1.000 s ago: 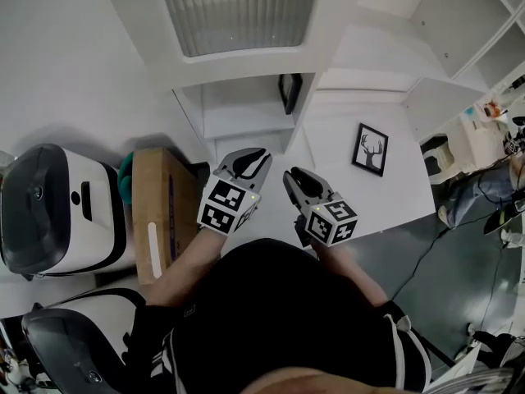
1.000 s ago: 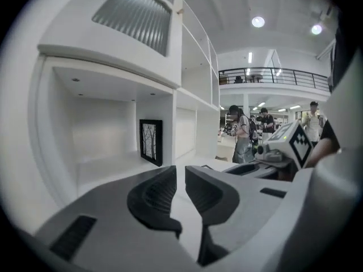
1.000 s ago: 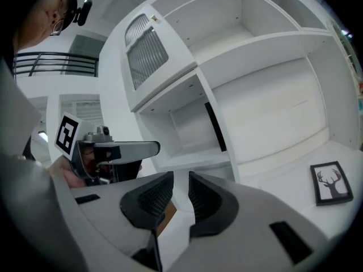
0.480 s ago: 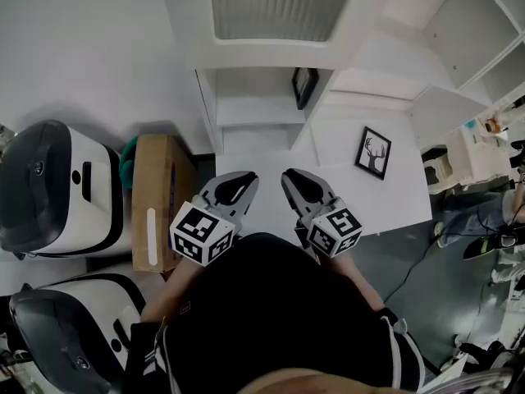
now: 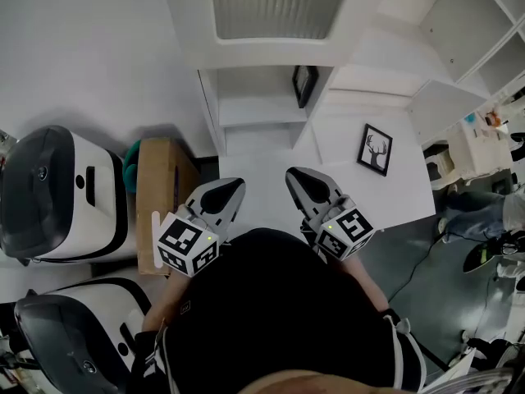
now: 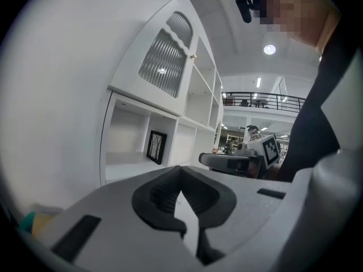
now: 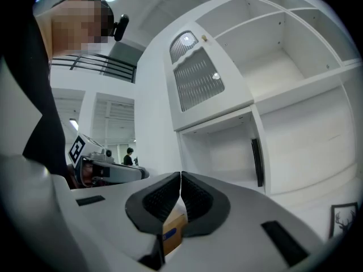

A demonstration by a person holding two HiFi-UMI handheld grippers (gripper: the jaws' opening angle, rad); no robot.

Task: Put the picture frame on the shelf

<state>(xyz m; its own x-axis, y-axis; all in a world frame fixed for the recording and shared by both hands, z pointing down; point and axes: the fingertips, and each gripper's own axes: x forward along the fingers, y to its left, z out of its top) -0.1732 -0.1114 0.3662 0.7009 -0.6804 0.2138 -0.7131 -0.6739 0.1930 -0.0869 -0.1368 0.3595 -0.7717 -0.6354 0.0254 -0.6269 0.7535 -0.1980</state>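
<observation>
The head view looks steeply down from above the person [image 5: 279, 318] onto the shelf [image 5: 256, 120] just beyond. The left gripper view sits low at the near left, close to the person, facing far and upward at the shelf front. The right gripper view does likewise from the near right. All three share the open niche [image 5: 250, 84] holding the dark frame [image 5: 304, 84].
</observation>
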